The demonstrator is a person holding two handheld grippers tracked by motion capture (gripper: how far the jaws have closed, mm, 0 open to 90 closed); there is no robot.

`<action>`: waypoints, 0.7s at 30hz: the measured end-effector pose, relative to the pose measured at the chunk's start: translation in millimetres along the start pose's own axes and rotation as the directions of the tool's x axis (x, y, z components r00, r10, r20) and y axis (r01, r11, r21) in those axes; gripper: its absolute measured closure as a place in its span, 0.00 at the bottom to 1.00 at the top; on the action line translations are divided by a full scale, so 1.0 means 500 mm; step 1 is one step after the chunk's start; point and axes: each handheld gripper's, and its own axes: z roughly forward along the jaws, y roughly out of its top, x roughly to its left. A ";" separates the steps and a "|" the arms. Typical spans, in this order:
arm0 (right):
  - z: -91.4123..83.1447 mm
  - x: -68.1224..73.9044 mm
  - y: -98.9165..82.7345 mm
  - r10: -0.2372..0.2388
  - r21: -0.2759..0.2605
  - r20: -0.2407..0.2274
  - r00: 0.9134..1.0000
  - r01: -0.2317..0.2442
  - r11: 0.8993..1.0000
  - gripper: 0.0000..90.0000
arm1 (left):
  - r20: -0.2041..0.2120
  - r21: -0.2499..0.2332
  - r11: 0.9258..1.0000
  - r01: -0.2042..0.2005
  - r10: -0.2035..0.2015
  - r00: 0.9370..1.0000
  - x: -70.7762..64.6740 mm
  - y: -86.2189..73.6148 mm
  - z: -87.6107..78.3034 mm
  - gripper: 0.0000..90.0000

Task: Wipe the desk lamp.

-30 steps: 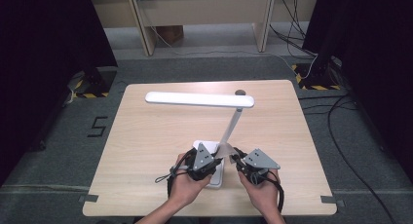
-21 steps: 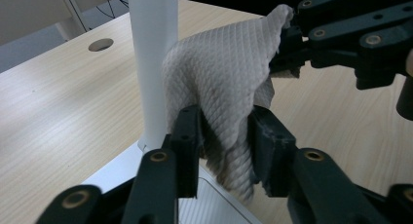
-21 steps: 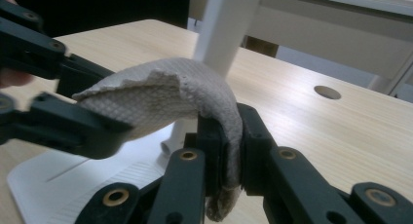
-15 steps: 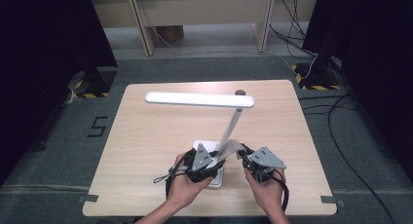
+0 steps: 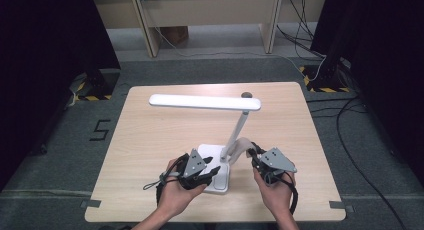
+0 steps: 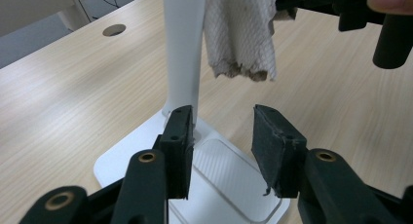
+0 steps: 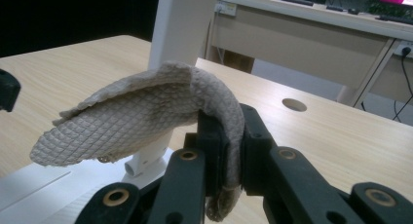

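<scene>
- My right jaws (image 7: 229, 151) are clamped on a fold of the cloth (image 7: 141, 112); the rest of it droops out to the side, right beside the white lamp post (image 7: 182, 24).
- My left jaws (image 6: 221, 146) have just been opening and now stand about half apart with nothing between the pads, low over the lamp base (image 6: 146, 156) and just in front of the post.
- From above, the left gripper (image 5: 212, 171) sits at the near edge of the base and the right gripper (image 5: 255, 152) is just to the right of the post, the cloth (image 5: 242, 145) hanging between them.
- The step, as I judge it, is wiping the post, so I want the loose flap flat against it, not bunched.
- I keep the right grip firm and slide along the post, pressing lightly, since the lamp head (image 5: 205, 102) reaches far out and a hard push could tip it.
- The left jaws would do best steadying the base or the foot of the post.
- The lamp stands near the front of the desk (image 5: 150, 140), so I avoid pushing it towards me.
</scene>
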 end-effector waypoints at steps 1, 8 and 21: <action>0.000 0.000 0.001 0.001 -0.005 0.001 1.000 -0.001 1.000 0.91 | -0.007 -0.001 1.000 0.004 -0.004 1.000 0.003 -0.003 -0.001 0.66; -0.002 -0.006 0.010 -0.001 -0.030 0.015 1.000 0.001 1.000 0.91 | -0.050 0.038 0.999 0.024 -0.022 0.999 0.038 -0.026 -0.005 0.66; -0.010 -0.022 0.046 -0.002 -0.090 0.057 0.998 0.007 0.996 0.91 | -0.118 0.109 0.992 0.067 -0.054 0.992 0.079 -0.084 0.024 0.71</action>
